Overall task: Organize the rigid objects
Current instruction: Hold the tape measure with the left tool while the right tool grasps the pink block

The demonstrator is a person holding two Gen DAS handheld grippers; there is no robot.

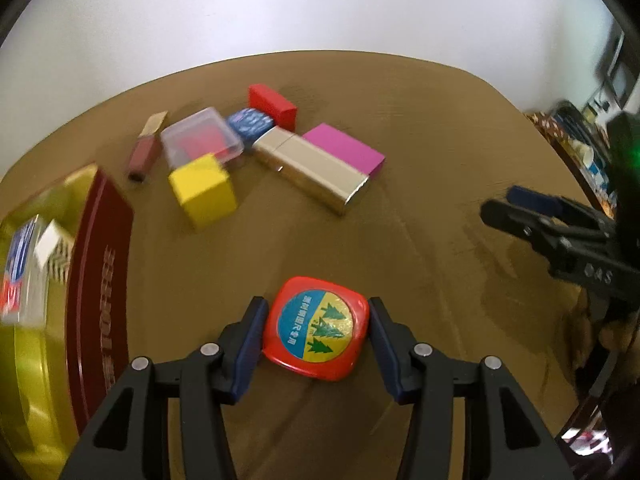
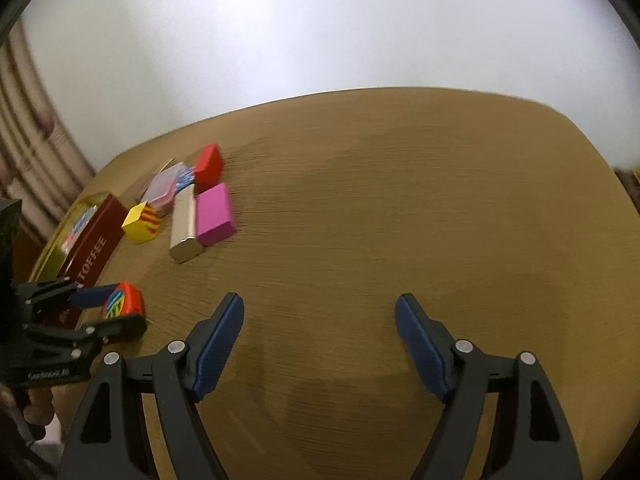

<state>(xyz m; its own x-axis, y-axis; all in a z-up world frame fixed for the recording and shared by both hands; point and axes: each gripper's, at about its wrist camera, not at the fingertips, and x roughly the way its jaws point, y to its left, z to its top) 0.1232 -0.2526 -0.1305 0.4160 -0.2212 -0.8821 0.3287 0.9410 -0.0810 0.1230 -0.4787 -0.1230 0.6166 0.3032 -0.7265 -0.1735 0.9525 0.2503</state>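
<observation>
The red tape measure (image 1: 316,330) sits flat between the blue pads of the left gripper (image 1: 316,336), label up, the jaws closed in against its two sides. I take that as a grip on it, side-on across its narrower width so the round face stays visible and the case cannot roll. From the right wrist view it looks raised just off the table (image 2: 400,200), though I cannot be sure.

Just to the left of that gripper stands the toffee tin (image 1: 100,280), open, with a few items already lying inside; I judge it the place things are being gathered, which would explain why the tape measure is held so near its wall.

Ahead of the gripper, well apart, the rest wait in a loose huddle: a yellow cube (image 1: 204,190), a clear plastic box (image 1: 202,140), a gold case (image 1: 312,170) touching a magenta box (image 1: 344,150), a red block (image 1: 272,105), and a brown tube (image 1: 146,148) off to the left.

The right gripper (image 2: 320,320) hangs over bare table with its jaws spread wide, holding nothing, probably kept aside so the left has room.
</observation>
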